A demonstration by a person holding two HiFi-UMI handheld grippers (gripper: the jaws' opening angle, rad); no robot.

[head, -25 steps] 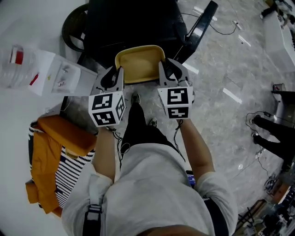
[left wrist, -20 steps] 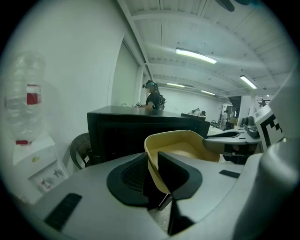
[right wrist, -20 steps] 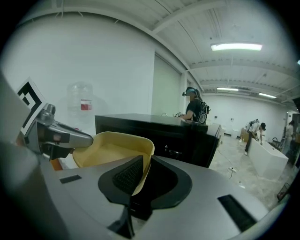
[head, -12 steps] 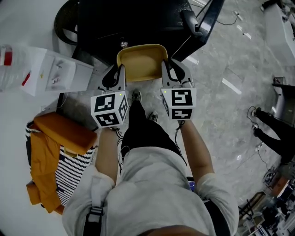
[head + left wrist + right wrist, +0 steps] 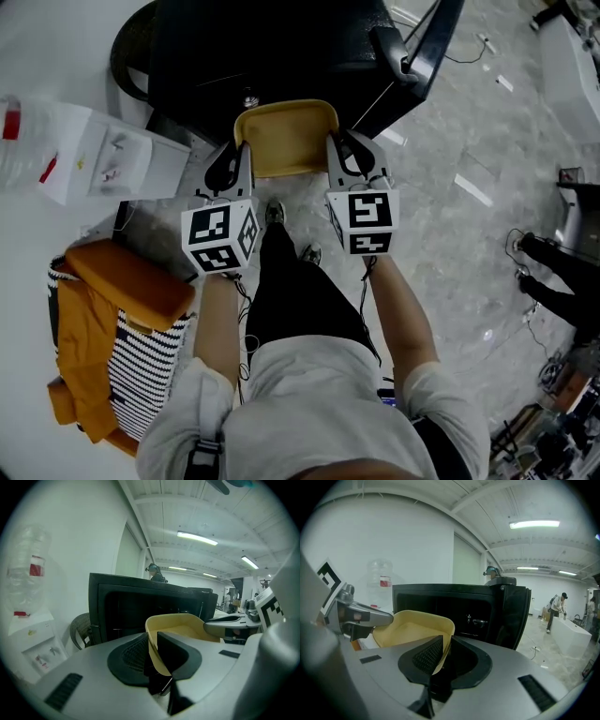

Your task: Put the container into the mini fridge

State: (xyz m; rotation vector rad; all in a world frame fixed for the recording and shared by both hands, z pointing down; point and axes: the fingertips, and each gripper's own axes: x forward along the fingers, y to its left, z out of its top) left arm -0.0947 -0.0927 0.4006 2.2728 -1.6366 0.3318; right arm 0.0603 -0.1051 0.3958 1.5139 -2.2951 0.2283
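"Container (image 5: 286, 139): was it in the mini fridge (image 5: 272, 47) yet?"

"No. The fridge stood open across the top of the frame, with its door swung to the upper right. The yellow container hung at top centre, just before the dark opening. By my reckoning, sliding it inside and letting go were still to do."

"And the hands?"

"Both forearms reached forward side by side, tilted slightly down. The left gripper (image 5: 236, 159), whose jaws had just been closing, pinched the left rim. The right gripper (image 5: 349, 155) was clamped on the right rim."
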